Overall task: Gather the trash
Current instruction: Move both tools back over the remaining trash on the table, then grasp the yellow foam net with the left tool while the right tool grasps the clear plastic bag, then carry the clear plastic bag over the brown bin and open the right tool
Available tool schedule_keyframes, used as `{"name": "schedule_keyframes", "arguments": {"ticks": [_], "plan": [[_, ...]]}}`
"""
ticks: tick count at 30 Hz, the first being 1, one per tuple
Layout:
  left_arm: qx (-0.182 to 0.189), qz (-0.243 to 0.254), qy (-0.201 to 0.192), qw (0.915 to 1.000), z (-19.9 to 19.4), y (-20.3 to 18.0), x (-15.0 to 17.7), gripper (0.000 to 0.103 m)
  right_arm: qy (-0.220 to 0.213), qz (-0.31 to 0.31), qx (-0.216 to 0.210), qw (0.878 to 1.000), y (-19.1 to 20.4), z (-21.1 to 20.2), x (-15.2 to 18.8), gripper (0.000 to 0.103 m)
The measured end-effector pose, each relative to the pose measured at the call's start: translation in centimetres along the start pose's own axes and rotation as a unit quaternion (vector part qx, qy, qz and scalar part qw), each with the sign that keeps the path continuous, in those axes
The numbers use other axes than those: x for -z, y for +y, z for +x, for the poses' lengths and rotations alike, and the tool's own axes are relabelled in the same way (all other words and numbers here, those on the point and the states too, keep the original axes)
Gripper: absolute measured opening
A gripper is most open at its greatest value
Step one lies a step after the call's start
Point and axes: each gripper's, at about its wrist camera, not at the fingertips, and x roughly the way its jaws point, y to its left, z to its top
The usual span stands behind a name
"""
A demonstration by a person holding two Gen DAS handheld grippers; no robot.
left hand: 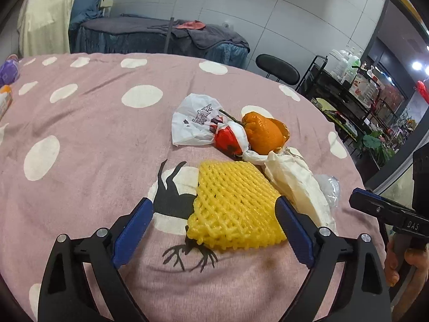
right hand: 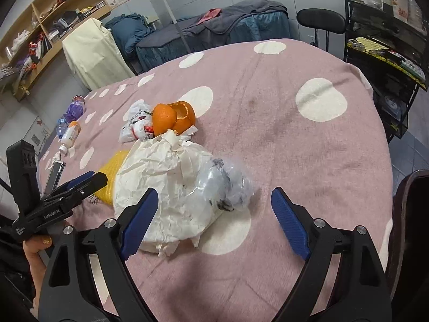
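Note:
A heap of trash lies on the pink dotted blanket (left hand: 88, 139). My left gripper (left hand: 214, 205) is open just above the blanket, with a yellow foam net (left hand: 233, 204) between its blue fingers; the right finger sits at the net's edge and the left one stands apart. Behind the net lie orange peel (left hand: 264, 134), a red wrapper (left hand: 228, 141) and a white printed plastic bag (left hand: 193, 123). My right gripper (right hand: 214, 196) is open over crumpled white paper (right hand: 163, 185) and a clear plastic bag (right hand: 225, 185). The orange peel (right hand: 171, 119) sits beyond them.
Small bottles (right hand: 71, 131), a purple pack (right hand: 75, 108) and a phone (right hand: 55, 173) lie along the blanket's left side. Beyond the far edge stand a black stool (right hand: 320, 21), a black metal rack (right hand: 386, 61), a covered bed (right hand: 214, 29) and a wooden shelf (right hand: 40, 26).

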Motion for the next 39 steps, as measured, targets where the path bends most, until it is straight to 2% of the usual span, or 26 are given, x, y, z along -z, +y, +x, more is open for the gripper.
{"name": "schedule_keyframes", "arguments": {"ticks": [2,5,7,9,11,14,18,23,29,35,39], "plan": [[0.014,-0.012,0.012,0.9998,0.6,0.2,0.0,0.082,0.013,0.003,0.008,1.0,-0.2,1.4,-0.7,0.085],[0.023,-0.013,0.015,0.9995,0.8,-0.3,0.2,0.073,0.043,0.011,0.004,0.999,-0.8,3.3,-1.3,0.076],[0.022,0.001,0.011,0.9997,0.7,-1.0,0.3,0.062,0.063,0.014,-0.001,0.998,-1.0,4.5,-1.3,0.066],[0.024,0.01,0.009,0.9996,0.7,-1.5,0.3,0.05,0.069,0.011,0.003,0.998,-1.0,5.1,-1.3,0.05],[0.028,0.013,0.006,0.9995,0.6,-1.8,0.3,0.034,0.068,0.011,0.001,0.998,-1.0,5.1,-1.2,0.044],[0.021,0.015,-0.008,0.9996,0.1,-2.0,0.2,0.02,0.05,0.002,0.006,0.999,-0.7,4.0,-1.2,0.039],[0.022,0.015,-0.024,0.9994,-1.1,-2.2,0.4,0.018,0.025,-0.013,0.013,1.0,-0.3,2.3,-0.7,0.038],[0.021,0.009,-0.051,0.9984,-3.5,-2.3,0.9,0.018,0.004,-0.005,0.001,1.0,-0.4,0.2,0.4,0.038],[0.01,0.002,-0.095,0.9954,-7.1,-2.7,1.7,0.018,-0.037,-0.008,0.006,0.999,-0.7,-3.1,1.8,0.038],[-0.002,0.013,-0.127,0.9919,-9.6,-4.4,2.6,0.018,-0.084,-0.011,0.023,0.996,-1.1,-6.5,3.5,0.038],[0.008,0.017,-0.137,0.9904,-10.4,-5.7,3.3,0.018,-0.106,-0.009,0.03,0.994,-1.2,-8.3,4.7,0.038]]}}
